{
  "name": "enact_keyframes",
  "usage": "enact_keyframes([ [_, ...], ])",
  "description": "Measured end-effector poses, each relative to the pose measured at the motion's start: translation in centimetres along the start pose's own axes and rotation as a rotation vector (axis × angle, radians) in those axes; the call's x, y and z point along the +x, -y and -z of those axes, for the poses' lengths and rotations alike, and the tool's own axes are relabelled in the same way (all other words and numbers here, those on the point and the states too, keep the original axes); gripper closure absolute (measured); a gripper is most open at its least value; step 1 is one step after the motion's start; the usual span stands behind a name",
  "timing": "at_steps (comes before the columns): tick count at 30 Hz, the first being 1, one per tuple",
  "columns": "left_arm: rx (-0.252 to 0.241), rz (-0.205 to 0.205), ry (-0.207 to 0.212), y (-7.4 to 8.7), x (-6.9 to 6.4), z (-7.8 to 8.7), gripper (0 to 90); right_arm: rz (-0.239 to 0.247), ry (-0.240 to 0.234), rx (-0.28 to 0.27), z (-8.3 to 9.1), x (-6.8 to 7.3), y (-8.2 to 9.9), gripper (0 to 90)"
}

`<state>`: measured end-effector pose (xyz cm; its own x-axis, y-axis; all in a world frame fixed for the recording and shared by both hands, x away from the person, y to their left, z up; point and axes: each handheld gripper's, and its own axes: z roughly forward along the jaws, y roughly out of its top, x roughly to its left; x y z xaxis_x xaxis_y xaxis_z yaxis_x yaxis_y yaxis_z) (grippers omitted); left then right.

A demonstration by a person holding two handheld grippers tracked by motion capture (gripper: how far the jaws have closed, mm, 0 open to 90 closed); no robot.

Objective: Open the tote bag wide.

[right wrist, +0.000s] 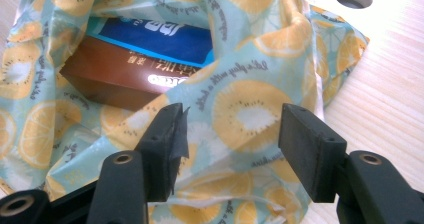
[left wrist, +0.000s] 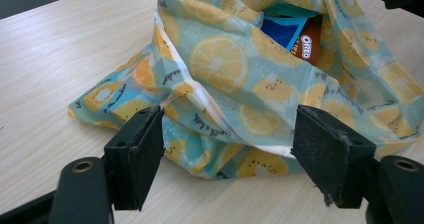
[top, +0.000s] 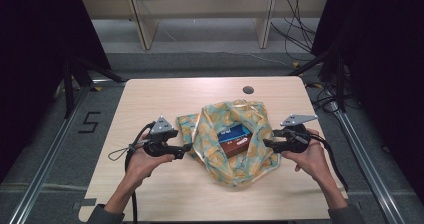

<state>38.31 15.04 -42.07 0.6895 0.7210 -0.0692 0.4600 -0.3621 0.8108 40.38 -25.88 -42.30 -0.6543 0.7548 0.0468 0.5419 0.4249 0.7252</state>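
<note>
Both grippers — left gripper (top: 187, 147), right gripper (top: 267, 145) — flank the fruit-print bag (top: 231, 160) with jaws wide apart, gripping nothing — probably to spread it around the biscuit box (top: 234, 140).

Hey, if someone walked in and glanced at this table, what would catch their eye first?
The bright lemon-print bag lying crumpled in the middle of the wooden table, its mouth gaping to show a brown and blue cookie box inside. Next, the left claw and right claw, one at each side of the bag, both open with cloth between their pads.
</note>
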Motion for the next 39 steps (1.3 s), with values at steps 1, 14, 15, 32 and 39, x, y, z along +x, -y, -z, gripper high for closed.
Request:
enact_keyframes([
  [1,-0.002,0.01,-0.003,0.2,0.0,0.0,27.1,0.004,0.003,-0.007,0.0,-0.1,0.1,43.6],
  [14,0.003,0.045,-0.031,3.3,-0.1,0.9,25.6,-0.036,0.012,-0.001,0.9,-0.2,1.8,40.1],
  [15,0.003,0.045,-0.031,3.3,-0.1,0.9,25.6,-0.03,0.02,-0.007,0.9,-0.3,2.1,39.9],
  [32,0.01,0.054,-0.05,7.2,-0.3,2.0,25.1,-0.036,0.042,-0.011,1.4,-0.7,4.9,37.3],
  [39,0.028,0.066,-0.048,8.4,-0.4,2.2,24.8,-0.049,0.03,-0.007,1.7,-0.2,5.4,36.5],
])
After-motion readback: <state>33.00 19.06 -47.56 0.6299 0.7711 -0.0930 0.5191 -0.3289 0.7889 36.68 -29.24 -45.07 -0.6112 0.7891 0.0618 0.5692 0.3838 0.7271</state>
